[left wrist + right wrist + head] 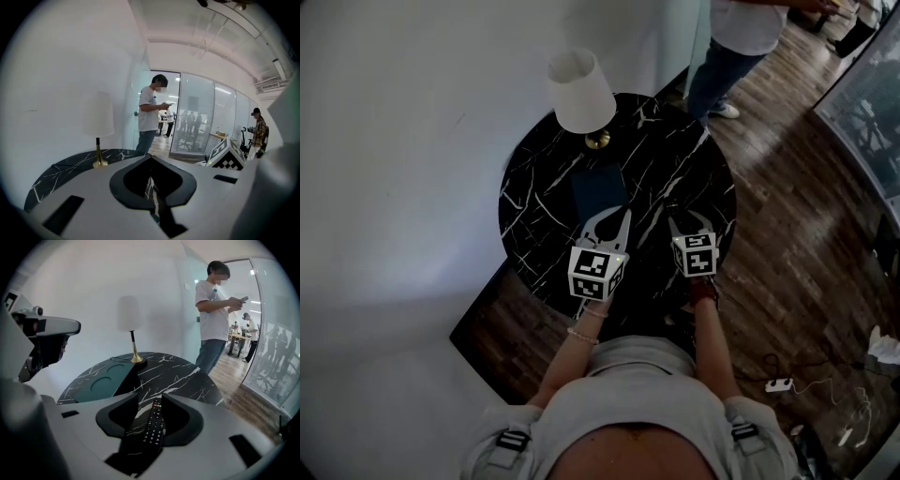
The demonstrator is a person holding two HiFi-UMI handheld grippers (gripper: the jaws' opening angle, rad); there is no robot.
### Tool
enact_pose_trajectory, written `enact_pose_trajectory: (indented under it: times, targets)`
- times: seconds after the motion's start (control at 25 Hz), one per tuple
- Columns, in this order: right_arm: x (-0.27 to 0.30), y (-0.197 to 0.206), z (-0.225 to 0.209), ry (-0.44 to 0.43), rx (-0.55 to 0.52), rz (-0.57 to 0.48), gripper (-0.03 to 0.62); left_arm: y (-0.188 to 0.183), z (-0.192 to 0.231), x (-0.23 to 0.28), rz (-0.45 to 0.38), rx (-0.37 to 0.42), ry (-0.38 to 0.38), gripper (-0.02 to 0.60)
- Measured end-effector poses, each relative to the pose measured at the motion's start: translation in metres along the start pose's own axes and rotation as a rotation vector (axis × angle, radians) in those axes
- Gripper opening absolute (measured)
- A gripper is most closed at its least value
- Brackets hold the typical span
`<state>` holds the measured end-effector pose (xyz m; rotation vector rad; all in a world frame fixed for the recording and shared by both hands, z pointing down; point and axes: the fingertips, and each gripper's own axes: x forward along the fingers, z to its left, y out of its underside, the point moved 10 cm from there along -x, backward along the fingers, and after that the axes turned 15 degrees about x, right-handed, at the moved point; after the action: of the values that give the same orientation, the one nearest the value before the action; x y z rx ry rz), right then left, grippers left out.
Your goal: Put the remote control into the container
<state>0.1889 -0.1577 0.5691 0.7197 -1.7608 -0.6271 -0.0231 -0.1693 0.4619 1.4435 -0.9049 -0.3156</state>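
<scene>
My right hand-held gripper point(150, 395) is released, jaws apart, and the remote control point(154, 425) lies flat on the tabletop point(187, 376) right between them. Only that gripper's own view shows it; from the head view the remote is lost in the dark marble. The teal container point(101, 383) sits ahead and left of those jaws, with the lamp point(130, 322) beyond. My left hand-held gripper point(150, 158) is clenched on nothing.

one remote control point(154, 425), one teal container point(101, 383), one lamp point(581, 89), one round black marble table point(675, 159)
</scene>
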Motion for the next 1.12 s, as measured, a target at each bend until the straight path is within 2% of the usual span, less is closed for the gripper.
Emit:
enact_pose_trajectory:
  times: [0.56, 0.72, 1.12]
  targets:
    - [0.056, 0.029, -0.019, 0.05, -0.061, 0.147, 0.195, 0.013, 0.017, 0.003, 0.042, -0.037, -0.047, 0.002]
    - [0.066, 0.034, -0.018, 0.063, -0.044, 0.215, 0.218, 0.013, 0.021, 0.001, 0.05, -0.05, -0.063, 0.002]
    - [0.087, 0.044, -0.019, 0.112, -0.058, 0.28, 0.225, 0.019, 0.034, -0.004, 0.072, -0.068, -0.101, 0.002]
